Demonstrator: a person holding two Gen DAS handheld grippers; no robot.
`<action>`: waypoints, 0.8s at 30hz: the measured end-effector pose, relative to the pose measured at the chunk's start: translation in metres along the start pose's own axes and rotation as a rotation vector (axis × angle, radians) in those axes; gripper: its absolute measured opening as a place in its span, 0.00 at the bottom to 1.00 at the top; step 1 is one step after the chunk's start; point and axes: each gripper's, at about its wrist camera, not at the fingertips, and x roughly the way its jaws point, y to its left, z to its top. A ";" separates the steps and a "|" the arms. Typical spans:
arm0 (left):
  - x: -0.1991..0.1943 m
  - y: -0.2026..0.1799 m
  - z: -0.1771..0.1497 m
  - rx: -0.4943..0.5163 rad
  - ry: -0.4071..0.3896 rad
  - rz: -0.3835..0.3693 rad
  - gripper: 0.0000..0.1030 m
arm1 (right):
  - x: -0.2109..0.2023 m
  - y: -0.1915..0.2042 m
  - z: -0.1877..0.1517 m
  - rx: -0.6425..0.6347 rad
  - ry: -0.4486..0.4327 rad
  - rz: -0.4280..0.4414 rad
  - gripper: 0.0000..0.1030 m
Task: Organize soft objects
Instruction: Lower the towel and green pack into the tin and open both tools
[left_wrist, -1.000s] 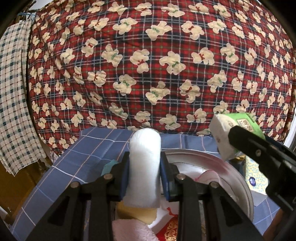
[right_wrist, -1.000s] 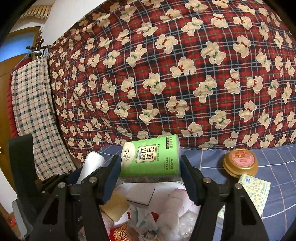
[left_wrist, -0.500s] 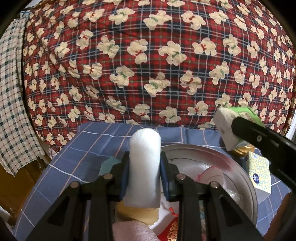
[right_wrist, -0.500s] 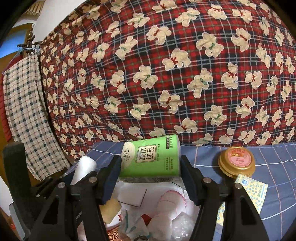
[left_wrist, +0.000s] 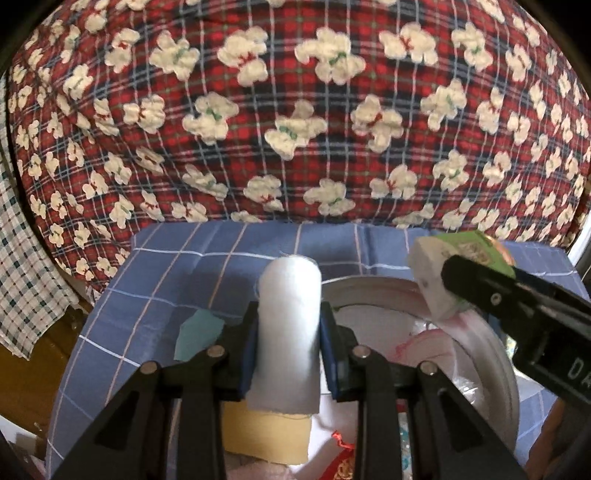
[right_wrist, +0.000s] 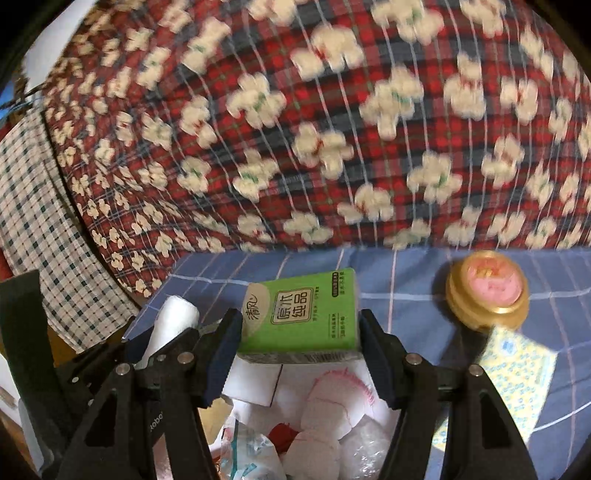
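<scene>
Left hand-held gripper (left_wrist: 289, 334) clamps white cloth roll (left_wrist: 288, 332), right hand-held gripper (right_wrist: 301, 328) clamps green tissue pack (right_wrist: 301, 314), both lifted above metal basin (left_wrist: 495, 354), likely for sorting.

Motion-blurred bear-print quilt (right_wrist: 332, 129) behind

A red plaid quilt printed with white bears (left_wrist: 295, 122) rises behind a blue checked sheet (left_wrist: 207, 273). A round gold tin with a pink lid (right_wrist: 487, 290) stands on the sheet, near a checked cloth (right_wrist: 33, 229) hanging left
</scene>
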 end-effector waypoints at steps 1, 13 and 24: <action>0.003 -0.001 0.000 0.002 0.010 -0.004 0.28 | 0.006 -0.003 0.000 0.023 0.027 0.012 0.64; 0.026 -0.011 0.000 0.050 0.093 -0.002 0.28 | 0.051 -0.021 -0.010 0.127 0.188 0.039 0.64; 0.043 -0.013 -0.007 0.105 0.191 -0.016 0.28 | 0.066 -0.015 -0.017 0.108 0.267 0.057 0.64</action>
